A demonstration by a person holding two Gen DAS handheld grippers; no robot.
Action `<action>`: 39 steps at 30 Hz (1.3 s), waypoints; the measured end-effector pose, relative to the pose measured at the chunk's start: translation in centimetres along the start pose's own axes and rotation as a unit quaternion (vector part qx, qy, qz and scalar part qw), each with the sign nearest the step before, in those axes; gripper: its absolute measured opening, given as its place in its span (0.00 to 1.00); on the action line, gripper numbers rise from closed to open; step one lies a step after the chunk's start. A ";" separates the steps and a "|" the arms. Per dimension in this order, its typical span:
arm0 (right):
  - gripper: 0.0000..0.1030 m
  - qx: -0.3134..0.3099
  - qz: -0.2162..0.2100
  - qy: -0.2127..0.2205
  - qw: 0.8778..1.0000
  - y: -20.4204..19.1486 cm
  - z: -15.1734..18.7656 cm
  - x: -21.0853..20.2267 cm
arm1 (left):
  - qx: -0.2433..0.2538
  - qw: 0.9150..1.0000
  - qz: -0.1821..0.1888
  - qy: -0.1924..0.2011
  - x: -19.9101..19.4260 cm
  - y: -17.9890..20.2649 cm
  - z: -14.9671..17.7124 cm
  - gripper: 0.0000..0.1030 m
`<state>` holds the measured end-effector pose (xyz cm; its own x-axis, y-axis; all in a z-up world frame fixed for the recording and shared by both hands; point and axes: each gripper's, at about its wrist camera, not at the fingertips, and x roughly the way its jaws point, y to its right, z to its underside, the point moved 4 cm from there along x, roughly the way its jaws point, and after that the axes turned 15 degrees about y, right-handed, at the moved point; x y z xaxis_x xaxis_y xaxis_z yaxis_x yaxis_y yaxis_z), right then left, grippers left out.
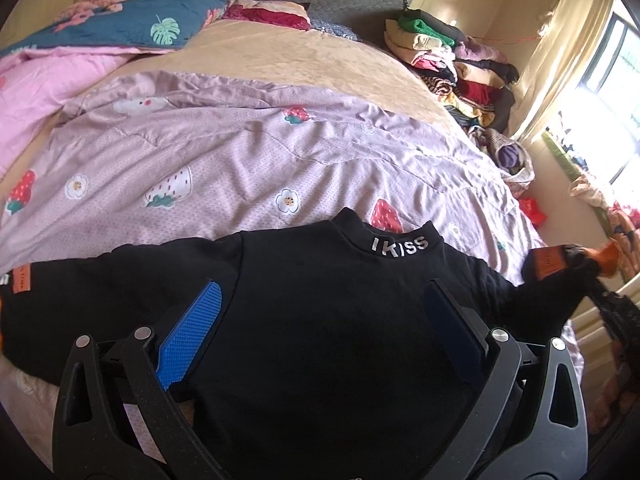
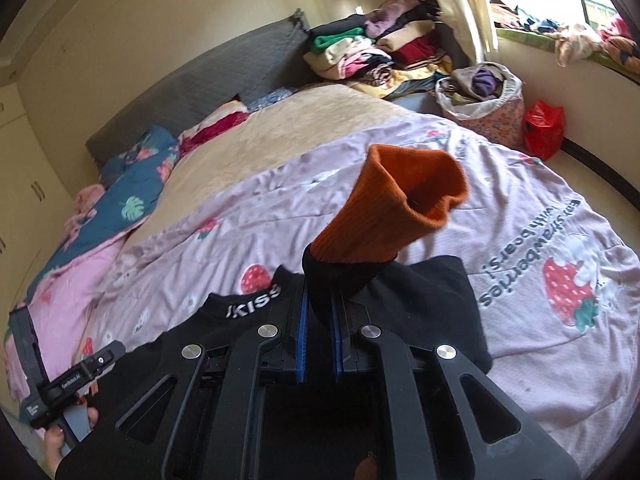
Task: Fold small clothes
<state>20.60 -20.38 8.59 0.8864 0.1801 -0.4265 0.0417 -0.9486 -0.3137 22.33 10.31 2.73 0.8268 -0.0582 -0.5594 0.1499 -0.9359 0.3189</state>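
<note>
You are working on a small black top [image 1: 320,320] that is lying face up across the strawberry-print quilt [image 1: 240,152] at the near end of the bed, its collar with the silver lettering [image 1: 400,245] pointing away from you. Your right gripper [image 2: 320,344] is pinching the right sleeve [image 2: 332,284] just below its orange ribbed cuff [image 2: 400,212], the jaws closed down tight on the black cloth so that the cuff is standing up and flaring above them; holding it this near the end is giving you control of the whole sleeve for carrying it inward over the body. Your left gripper [image 1: 320,332] is hovering over the chest of the top with its jaws spread wide and nothing between them, the blue ribbed pad [image 1: 188,336] showing clear on one side; whether the fingertips are touching the fabric you cannot tell from here. That placement looks meant to pin the body flat while the sleeve is crossing over, so the garment is not dragging along. The other sleeve [image 1: 60,280] is lying stretched out flat to the left, with its orange patch [image 1: 22,279] showing, and is waiting its turn. The fold seems to be only beginning. Stacks of folded clothes [image 2: 380,52] are sitting well apart at the far corner of the bed.
</note>
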 end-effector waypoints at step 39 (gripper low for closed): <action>0.50 0.023 -0.008 -0.092 0.995 3.4 11.0 -1.5 | -0.069 0.981 0.121 -0.132 9.9 6.8 9.2 0.48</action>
<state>14.39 -21.03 -1.19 0.7864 0.2435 -0.5677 0.0304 -0.9331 -0.3582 26.59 0.22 -7.70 0.6811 -0.3781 -0.6271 0.0528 -0.8288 0.5571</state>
